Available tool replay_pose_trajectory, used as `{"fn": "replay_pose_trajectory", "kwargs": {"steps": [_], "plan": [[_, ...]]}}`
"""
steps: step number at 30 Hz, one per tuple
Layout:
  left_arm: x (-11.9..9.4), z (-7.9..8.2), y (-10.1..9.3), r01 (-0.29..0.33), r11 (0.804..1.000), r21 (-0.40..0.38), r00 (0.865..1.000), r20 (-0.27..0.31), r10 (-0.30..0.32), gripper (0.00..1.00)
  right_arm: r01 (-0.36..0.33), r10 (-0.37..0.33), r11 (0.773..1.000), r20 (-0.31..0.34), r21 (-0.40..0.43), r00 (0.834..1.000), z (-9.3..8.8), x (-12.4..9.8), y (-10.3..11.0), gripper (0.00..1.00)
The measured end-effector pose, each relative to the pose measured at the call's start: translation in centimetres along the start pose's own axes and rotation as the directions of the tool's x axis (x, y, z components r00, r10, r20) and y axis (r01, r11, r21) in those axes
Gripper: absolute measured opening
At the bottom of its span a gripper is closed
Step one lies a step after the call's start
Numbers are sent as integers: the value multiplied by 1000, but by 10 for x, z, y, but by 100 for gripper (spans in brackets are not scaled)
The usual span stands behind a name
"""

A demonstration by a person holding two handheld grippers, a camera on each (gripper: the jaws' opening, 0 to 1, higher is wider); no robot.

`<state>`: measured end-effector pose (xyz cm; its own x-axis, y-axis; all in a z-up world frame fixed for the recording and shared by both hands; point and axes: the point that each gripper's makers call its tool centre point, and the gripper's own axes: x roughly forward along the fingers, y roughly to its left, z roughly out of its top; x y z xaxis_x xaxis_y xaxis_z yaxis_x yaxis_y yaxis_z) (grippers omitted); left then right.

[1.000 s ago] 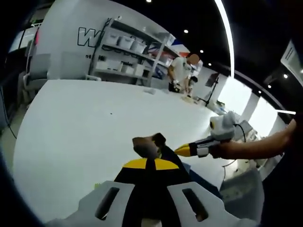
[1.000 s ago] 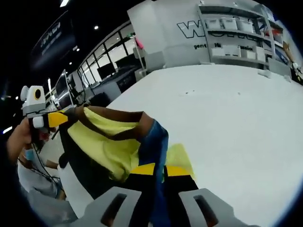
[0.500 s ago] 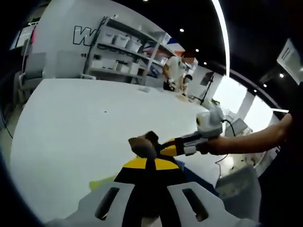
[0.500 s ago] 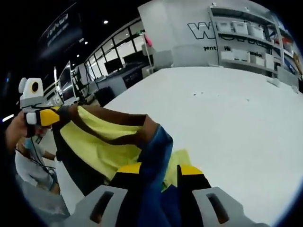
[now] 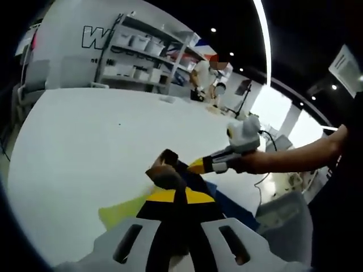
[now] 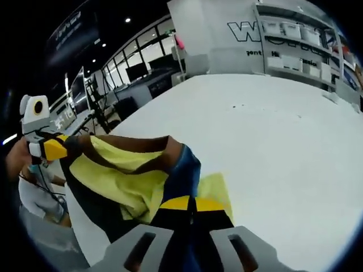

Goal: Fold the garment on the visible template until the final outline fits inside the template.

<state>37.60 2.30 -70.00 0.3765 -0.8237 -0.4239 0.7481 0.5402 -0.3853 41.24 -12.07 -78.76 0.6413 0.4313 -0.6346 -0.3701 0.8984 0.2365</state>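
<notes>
A dark blue garment [image 6: 182,173] with a brown hem [image 6: 133,144] and a yellow inner side [image 6: 122,181] hangs stretched between both grippers above the white table [image 6: 283,147]. My right gripper [image 6: 193,203] is shut on its blue edge. The left gripper [image 6: 54,148] holds the other end, at the view's left. In the left gripper view my left gripper [image 5: 180,195] is shut on bunched brown and dark cloth [image 5: 163,173], and the right gripper [image 5: 198,166] pinches the garment just beside it. A pale yellow template [image 5: 120,211] [image 6: 218,187] lies on the table under the garment.
Shelves with white bins [image 5: 142,48] [image 6: 295,34] stand beyond the table's far edge. A person [image 5: 207,71] works at the far end. A hand and forearm [image 5: 283,158] come in from the right. A grey seat [image 5: 283,218] sits by the table's near right edge.
The right gripper has drawn closer to the left one, and the held garment has sunk a little toward the table. More of the yellow template shows. Both grippers keep their hold.
</notes>
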Motion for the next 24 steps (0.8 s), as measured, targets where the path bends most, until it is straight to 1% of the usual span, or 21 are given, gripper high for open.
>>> {"fn": "replay_pose_trajectory", "kwargs": {"steps": [3,6,9,12,15,17,18,19,22,23,24], "plan": [[-1,-4,2,-3,1000,-4,1000,-6,3,5,1,-1,1000,-10,-16,1000,-4,-1,-1,0],[-2,-9,3,-1,1000,-17,1000,-25,0,7,4,-6,999,-35,-41,999,-10,-1,-3,0],[-6,-16,7,-4,999,-43,998,-58,2,10,5,-7,999,-39,-51,999,-11,-2,-3,0],[-10,-20,11,-9,999,-50,998,-61,6,11,6,-9,998,-41,-61,999,-11,-3,-3,0],[-13,-18,16,-19,997,-73,999,-40,16,16,10,-13,998,-45,-64,999,-12,-3,-5,0],[-14,-14,20,-13,993,-117,1000,-2,13,19,12,-15,998,-46,-62,999,-13,-5,-5,0],[-14,-14,23,-14,989,-145,1000,7,15,22,12,-15,998,-46,-62,999,-13,-5,-6,0],[-13,-15,26,-17,990,-143,1000,7,18,22,12,-15,998,-47,-61,999,-13,-5,-6,0],[-11,-18,36,-31,987,-158,999,11,33,22,13,-16,998,-47,-61,999,-15,-7,-7,0],[-10,-19,40,-34,984,-177,999,14,37,21,12,-15,998,-48,-61,999,-15,-7,-7,0],[-9,-20,41,-31,982,-185,999,15,34,17,12,-15,998,-50,-57,999,-16,-7,-8,0]]}}
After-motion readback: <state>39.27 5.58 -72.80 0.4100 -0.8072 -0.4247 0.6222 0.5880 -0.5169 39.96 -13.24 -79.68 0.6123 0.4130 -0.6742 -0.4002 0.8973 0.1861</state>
